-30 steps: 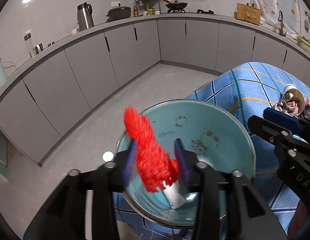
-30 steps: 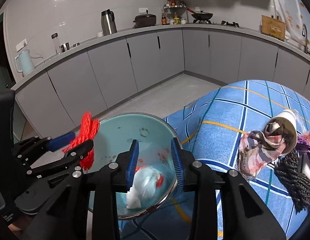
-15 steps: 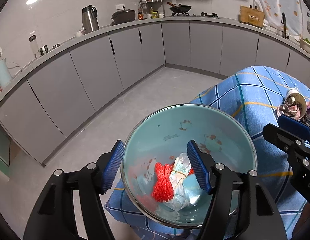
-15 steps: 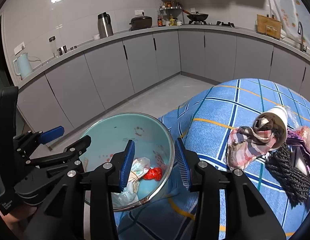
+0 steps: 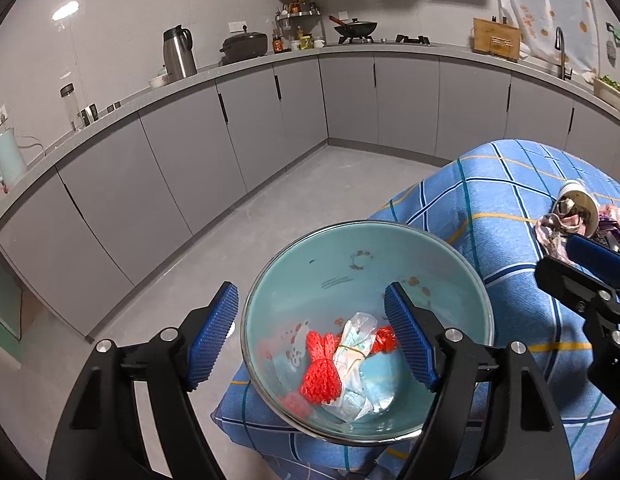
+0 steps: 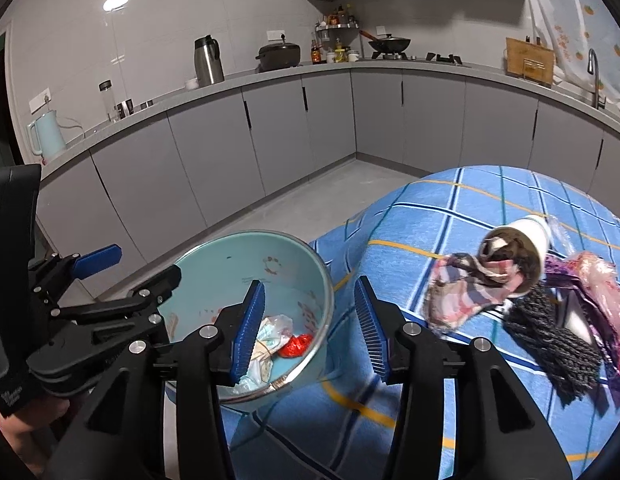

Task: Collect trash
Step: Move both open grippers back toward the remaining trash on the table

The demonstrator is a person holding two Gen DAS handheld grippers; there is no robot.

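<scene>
The left tongs point(image 5: 310, 336) hang over the near left edge of a teal bowl point(image 5: 350, 256) with a metal rim, and their jaws are opening; they stand wide with nothing pressed between the blue pads. Below and between those pads, at the bottom of the bowl, lies a red net bundle point(image 5: 321, 368), touching a crumpled clear plastic wrapper point(image 5: 356, 364) just to its right; a smaller red scrap point(image 5: 386, 340) peeks out close to the right pad. The right tongs point(image 6: 310, 328) are also opening, at a middling gap, with nothing gripped; their left pad sits over the inside of the bowl and their right pad over the blue checked cloth point(image 6: 430, 216), so the bowl's right rim runs between them. From these tongs the wrapper and the red scrap show just beyond the left pad. More trash lies well to the right of the right tongs on the cloth: a paper cup point(image 6: 522, 244) on its side with a patterned rag point(image 6: 462, 296) spilling from its mouth, a dark net point(image 6: 550, 336) just in front of it, and pink and purple wrappers point(image 6: 598, 280) beside that.
</scene>
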